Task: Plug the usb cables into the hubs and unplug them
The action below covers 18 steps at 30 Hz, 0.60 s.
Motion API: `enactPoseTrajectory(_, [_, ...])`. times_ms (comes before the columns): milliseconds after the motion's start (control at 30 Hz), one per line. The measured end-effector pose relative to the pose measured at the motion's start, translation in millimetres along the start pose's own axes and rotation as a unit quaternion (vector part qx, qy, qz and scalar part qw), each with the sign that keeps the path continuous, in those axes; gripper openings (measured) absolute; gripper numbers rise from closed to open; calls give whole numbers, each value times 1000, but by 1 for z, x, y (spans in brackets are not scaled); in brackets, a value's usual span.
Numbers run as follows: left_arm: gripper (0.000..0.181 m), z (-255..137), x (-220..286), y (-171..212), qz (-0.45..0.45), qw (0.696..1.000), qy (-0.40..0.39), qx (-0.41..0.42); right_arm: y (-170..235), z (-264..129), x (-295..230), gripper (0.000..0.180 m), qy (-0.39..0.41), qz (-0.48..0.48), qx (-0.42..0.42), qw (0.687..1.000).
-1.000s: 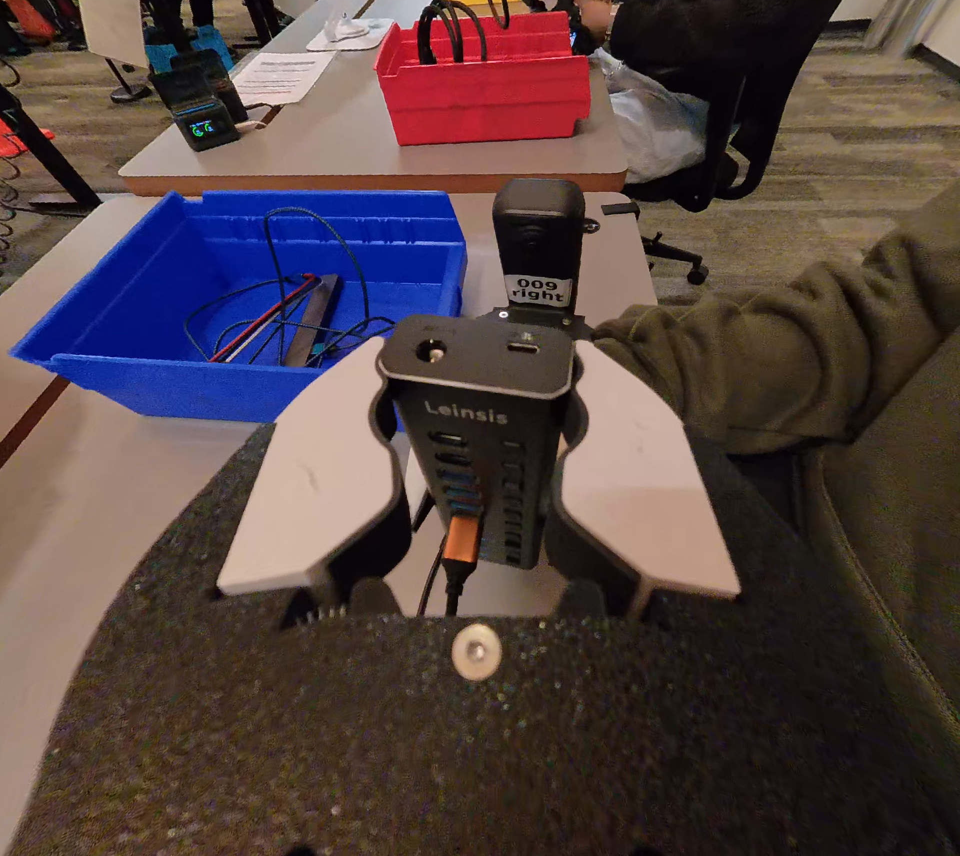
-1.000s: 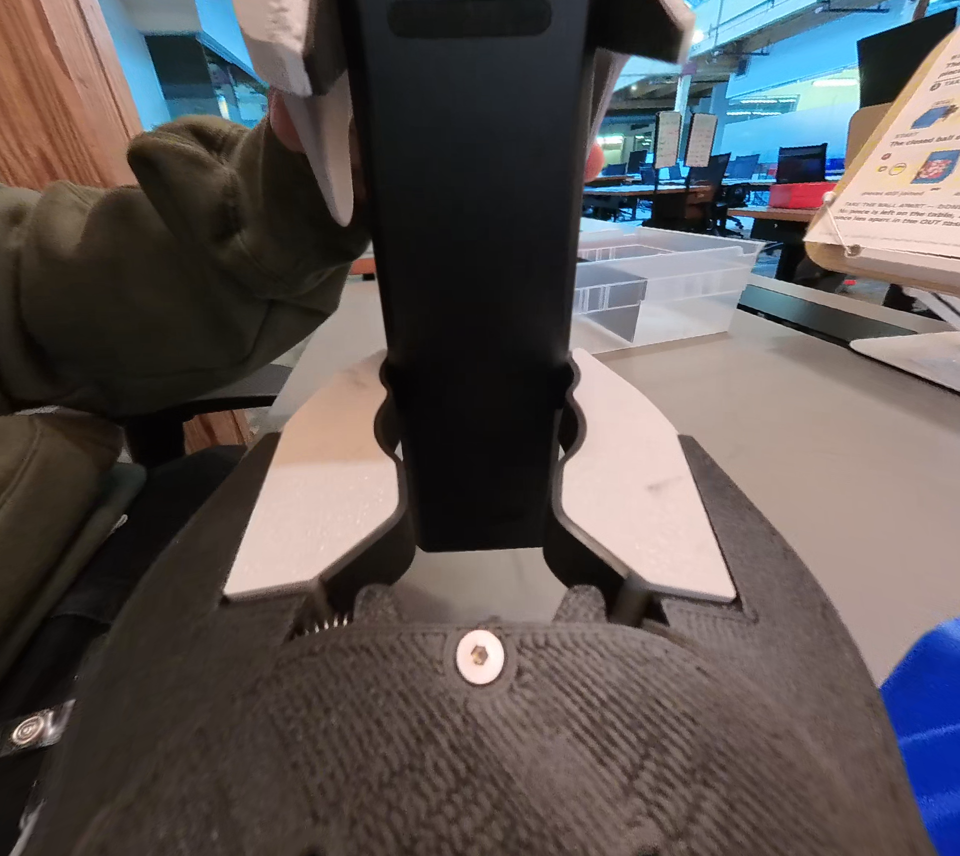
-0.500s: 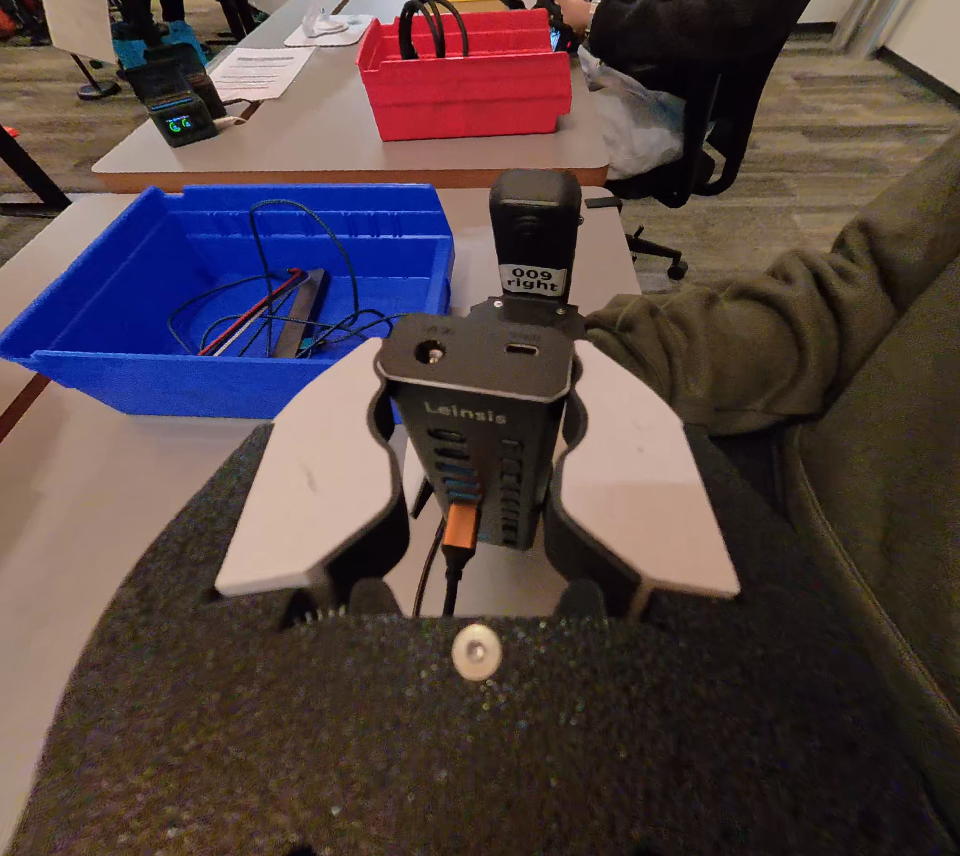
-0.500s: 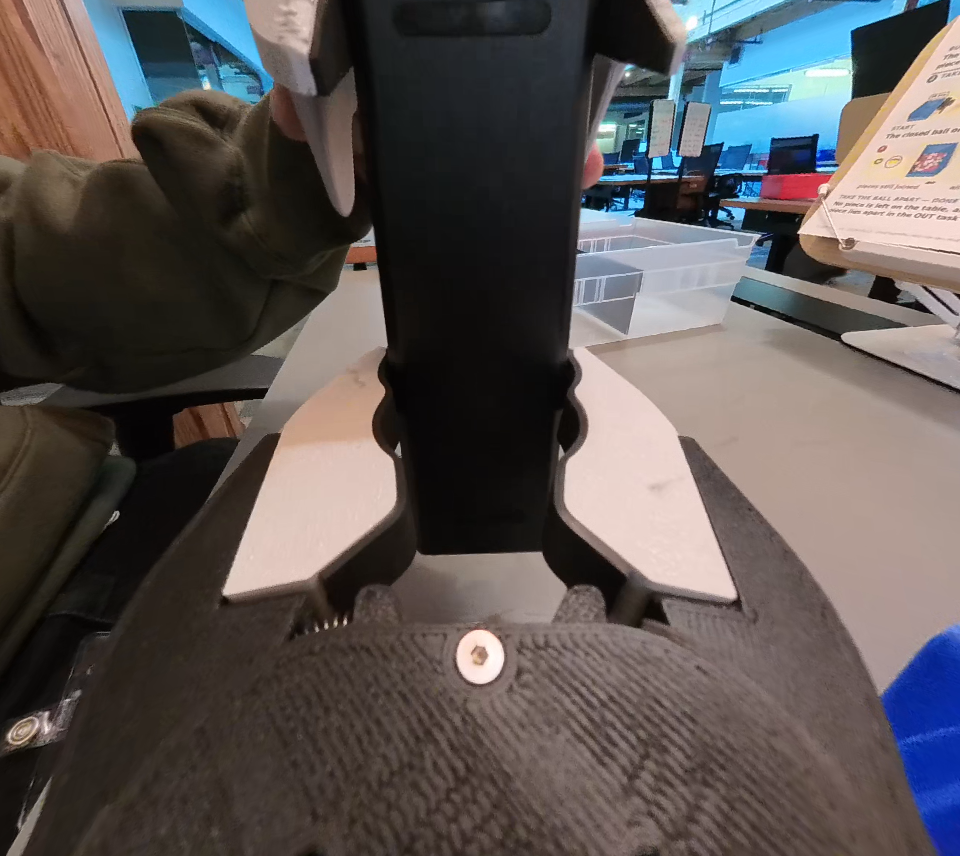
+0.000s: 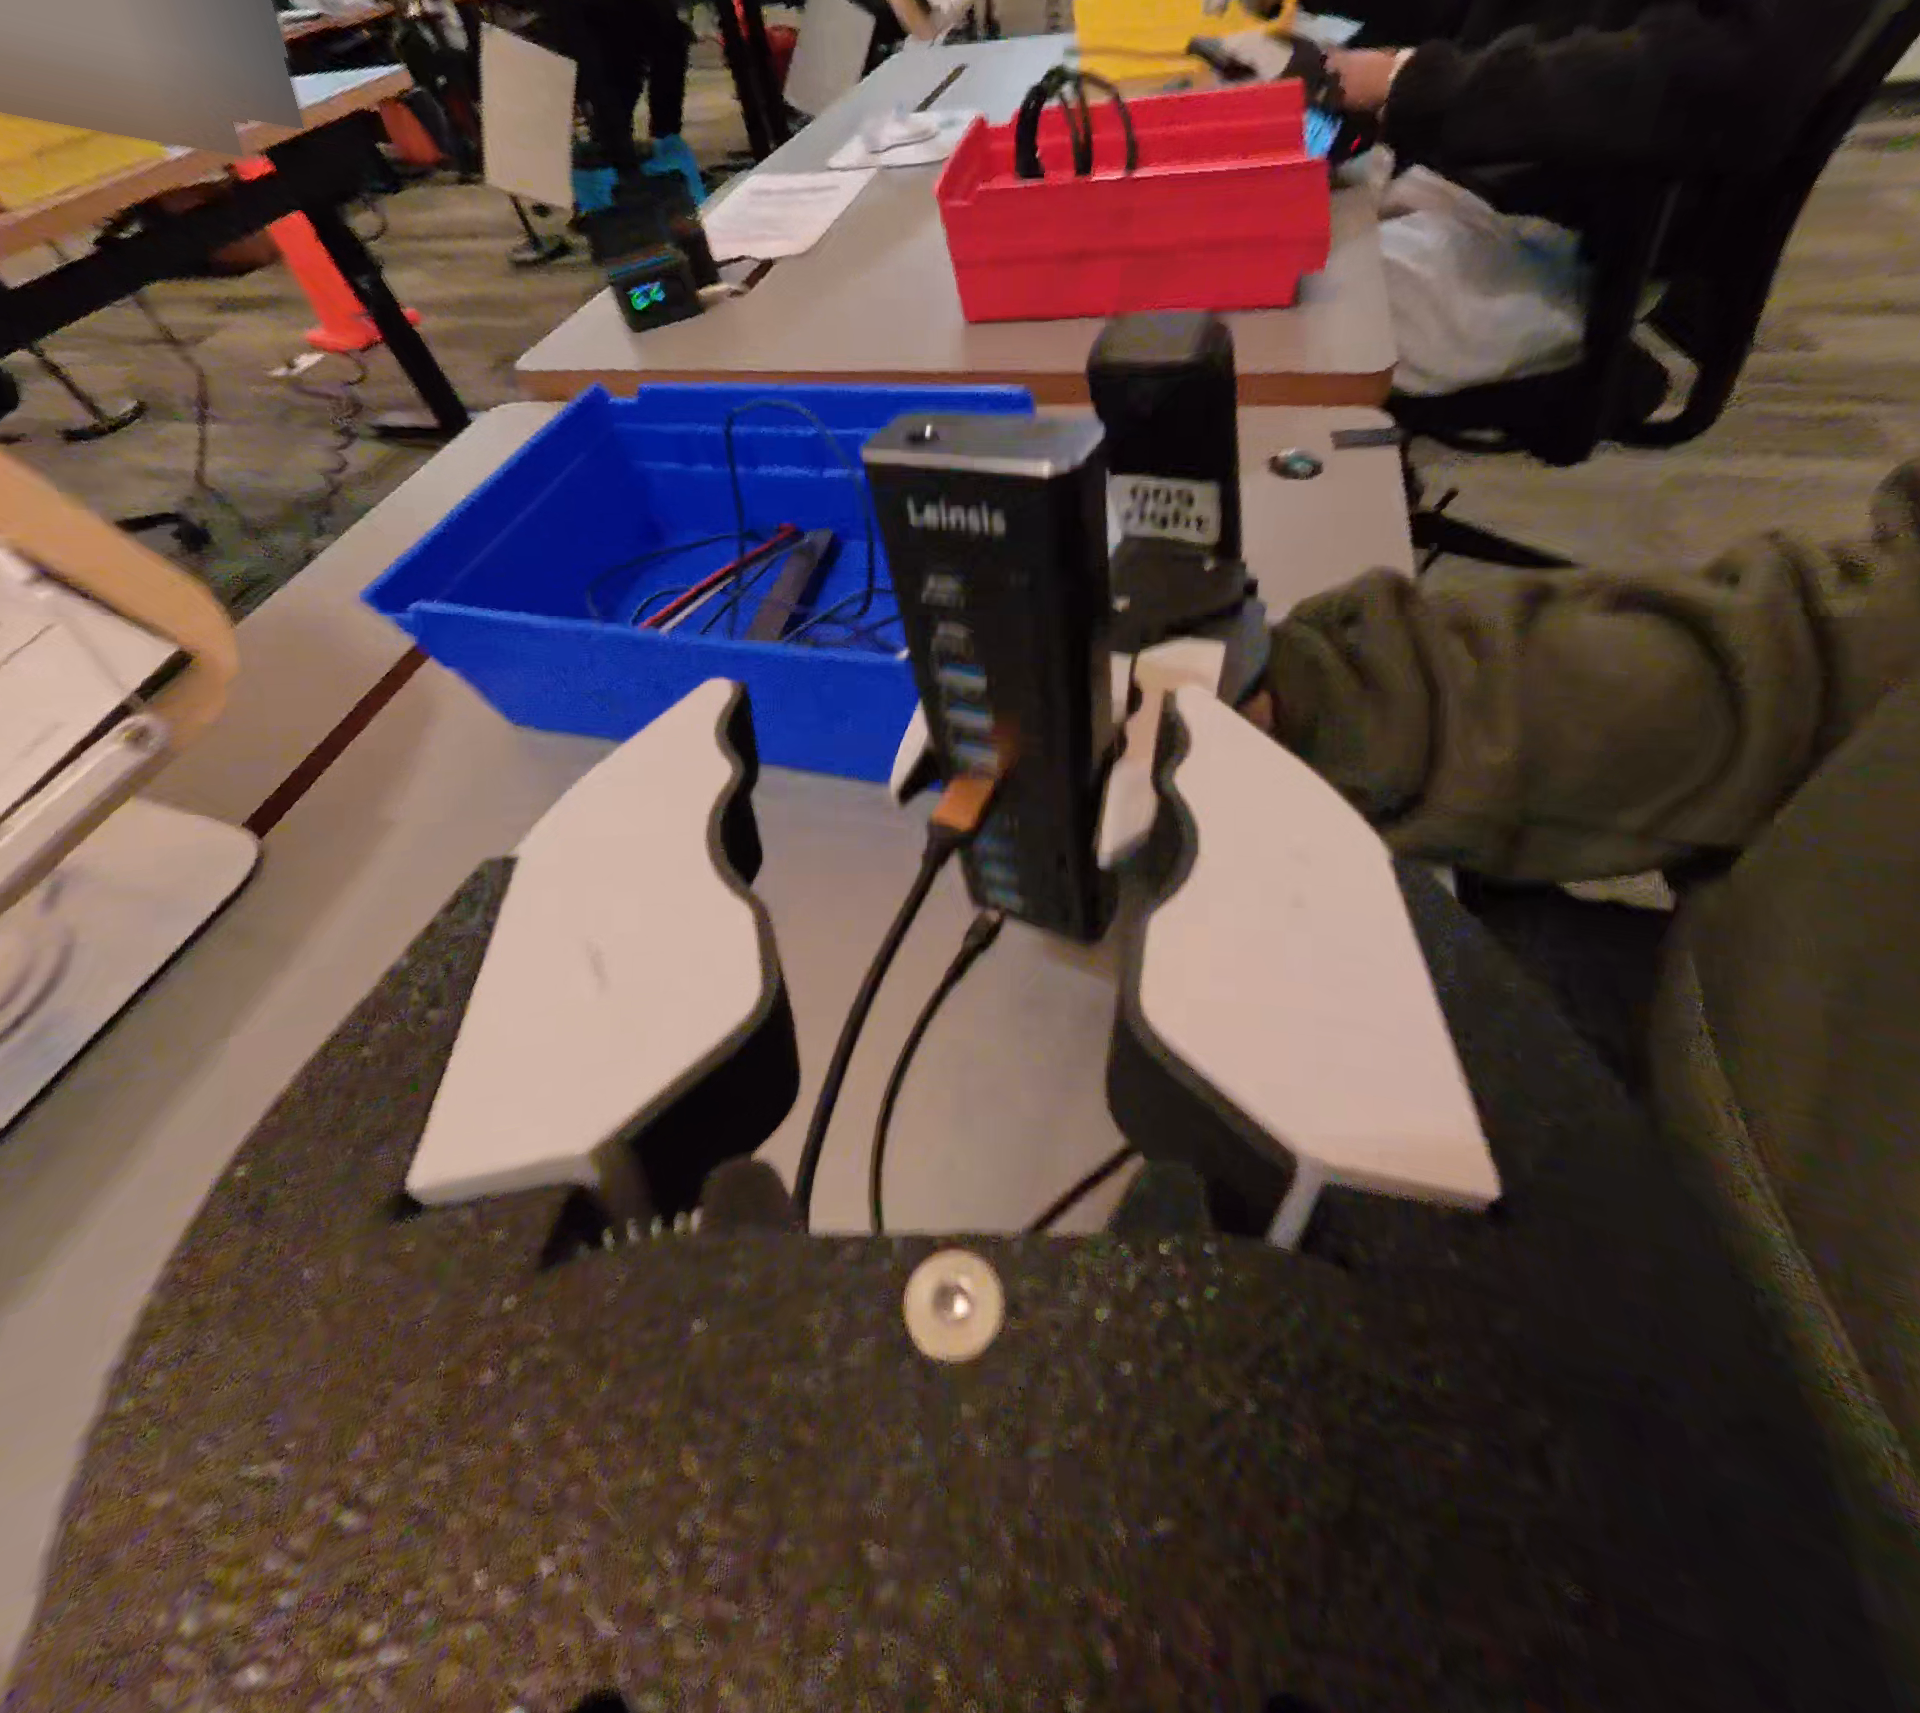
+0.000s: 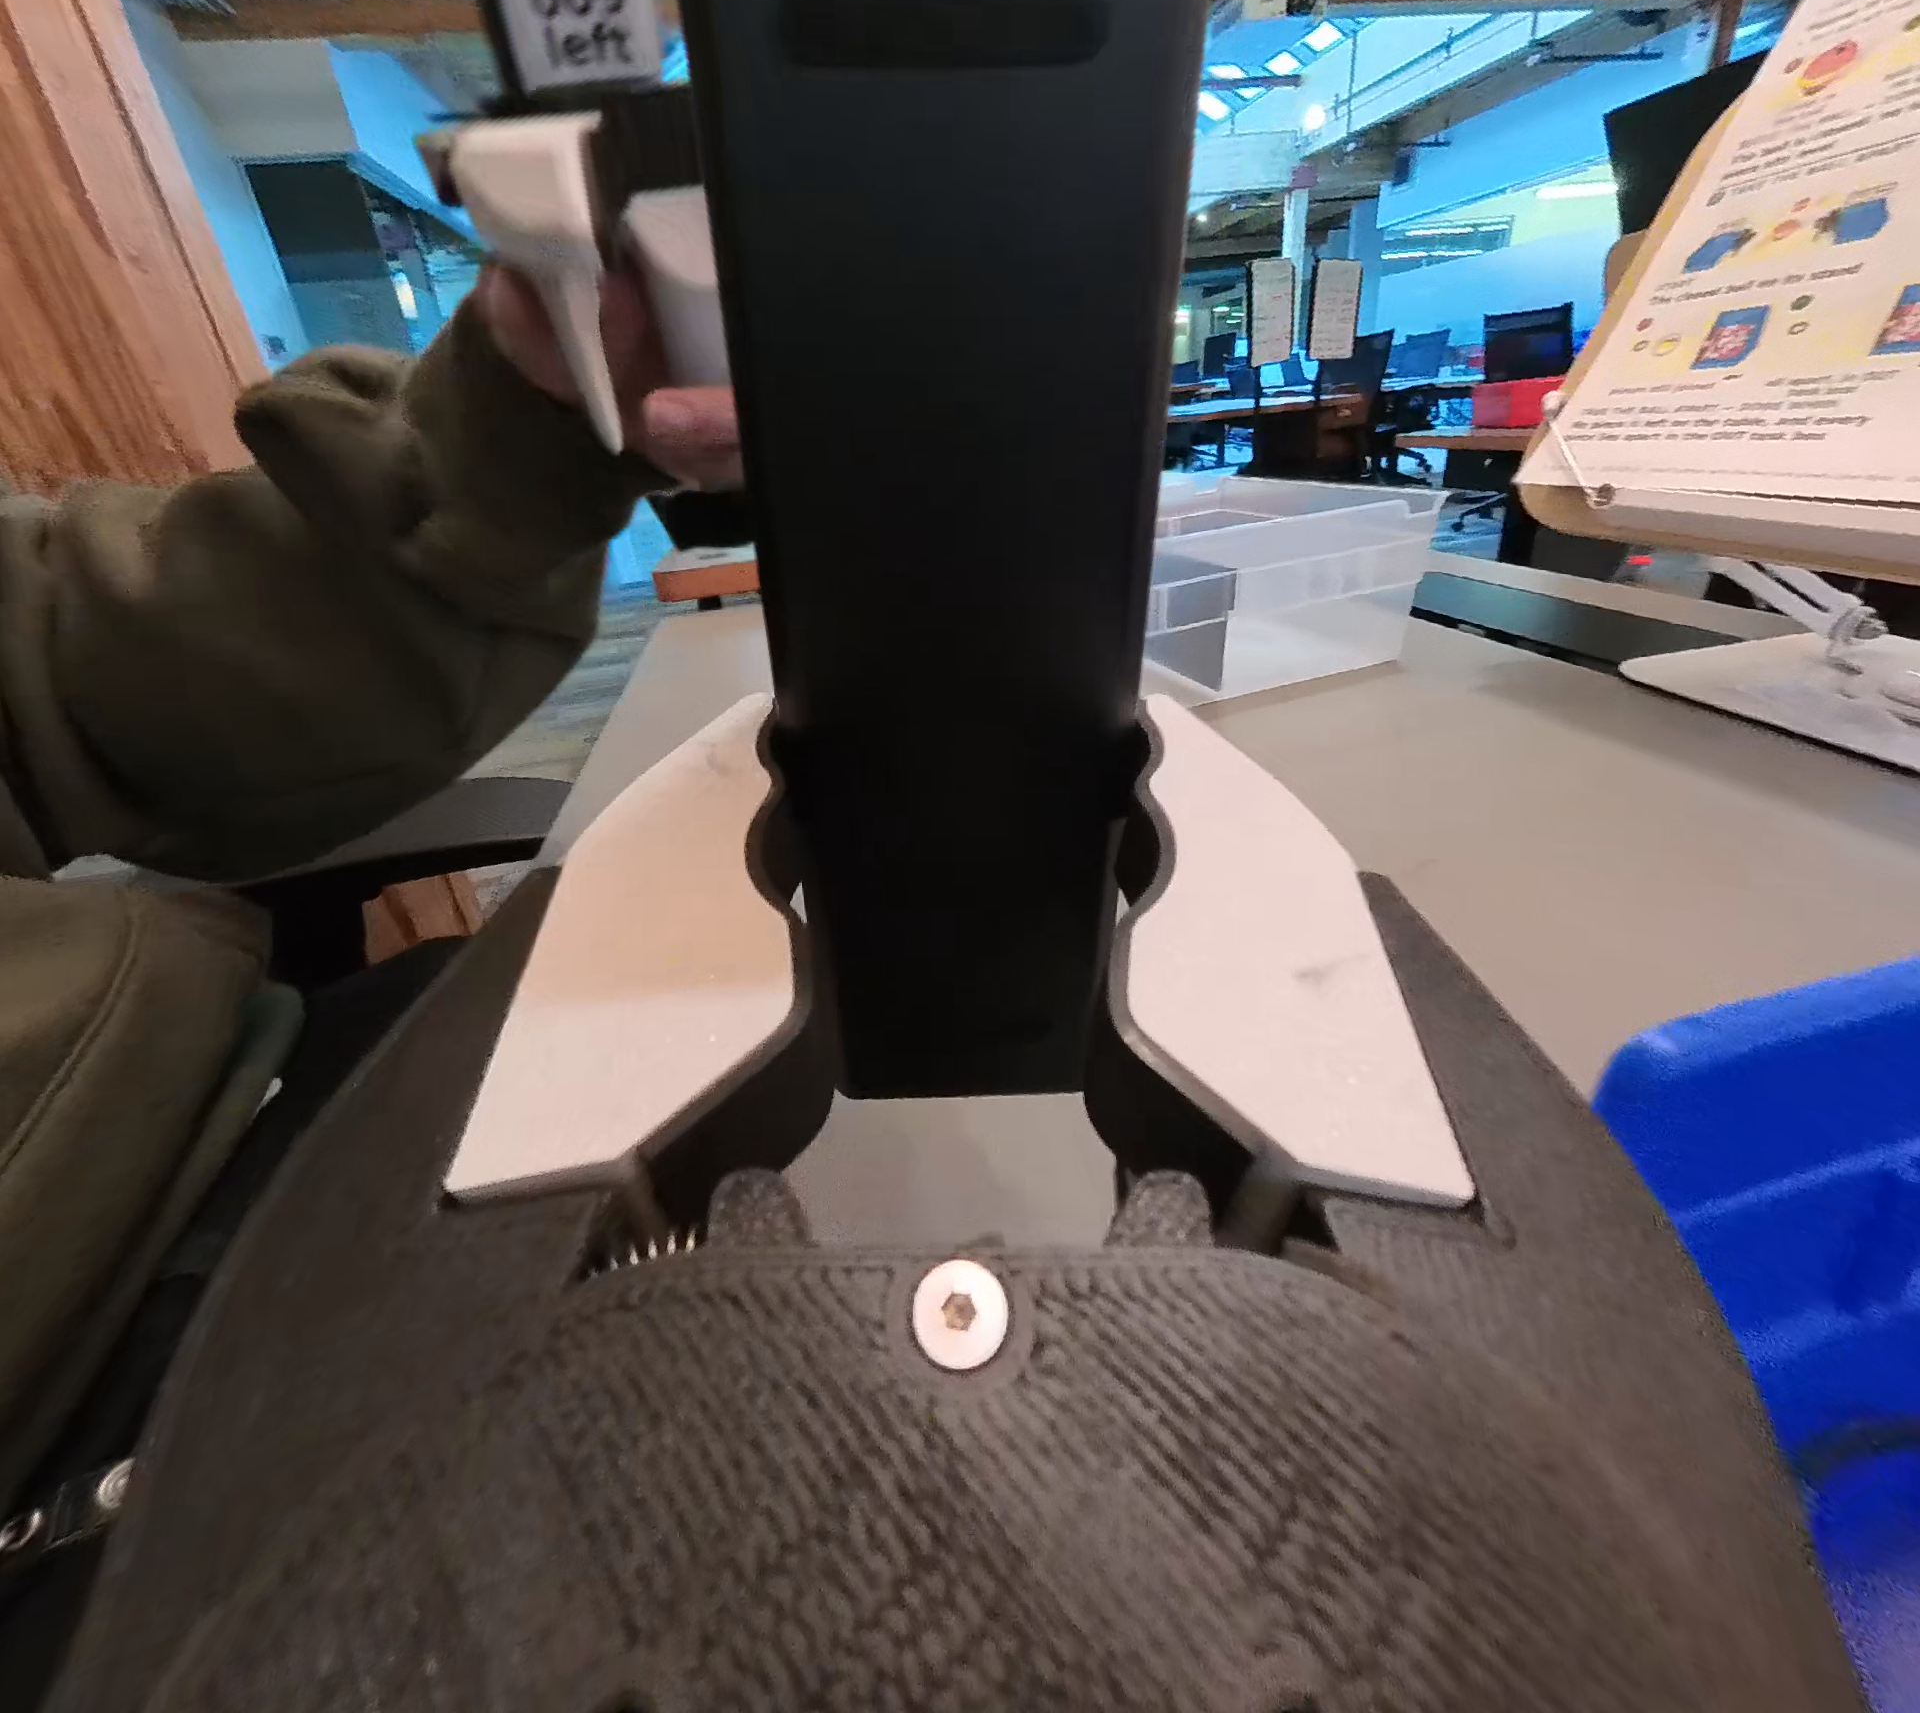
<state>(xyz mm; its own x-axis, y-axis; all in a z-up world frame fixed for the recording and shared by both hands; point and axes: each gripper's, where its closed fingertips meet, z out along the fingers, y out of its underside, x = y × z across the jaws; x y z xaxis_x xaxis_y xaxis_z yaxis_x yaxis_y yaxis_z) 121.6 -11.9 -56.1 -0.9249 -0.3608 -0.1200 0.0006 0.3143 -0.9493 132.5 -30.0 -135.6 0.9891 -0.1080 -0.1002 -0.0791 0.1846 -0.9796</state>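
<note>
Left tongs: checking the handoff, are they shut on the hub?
No: the left tongs stand open, and the hub sits untouched between them.

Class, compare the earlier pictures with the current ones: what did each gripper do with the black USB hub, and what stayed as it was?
The left gripper let go of the USB hub: it opened and drew back, so the hub now stands beyond its fingertips. The right gripper stayed shut on the hub's lower end, holding it upright. The orange-tipped cable remains plugged in, and the blue bin has not moved.
</note>
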Motion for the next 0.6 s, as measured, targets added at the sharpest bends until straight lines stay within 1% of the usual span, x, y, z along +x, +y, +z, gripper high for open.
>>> enactPoseTrajectory(67, [59,-27,8,28,23,999,-15,-45,-4,-7,3,61,12,-2,2,1000])
enactPoseTrajectory(100, [49,-37,19,48,27,997,1,-73,-6,-10,3,61,13,-5,5,1000])
enactPoseTrajectory(133, [44,-43,34,70,18,994,28,-102,-6,-14,3,61,14,-4,3,1000])
enactPoseTrajectory(167, [42,-45,48,94,-2,991,49,-128,-5,-18,2,62,15,-5,-2,1000])
enactPoseTrajectory(200, [35,-44,57,117,-18,986,59,-157,-4,-21,0,61,17,-12,-7,1000])
enactPoseTrajectory(233, [31,-40,67,138,-17,981,70,-183,-3,-24,0,61,24,-14,-13,1000])
enactPoseTrajectory(267, [30,-35,74,154,3,977,74,-201,-3,-26,-2,61,24,-10,-14,1000])
enactPoseTrajectory(333, [28,-25,81,169,58,971,76,-217,-5,-29,-8,61,27,-19,-7,999])
enactPoseTrajectory(367, [27,-21,86,174,68,967,95,-227,-5,-31,-11,61,27,-19,-8,999])
enactPoseTrajectory(500, [27,-5,87,187,72,956,133,-253,-5,-38,-22,62,19,-26,-1,999])
enactPoseTrajectory(600, [19,4,90,191,63,950,165,-256,-8,-42,-22,62,16,-24,7,1000])
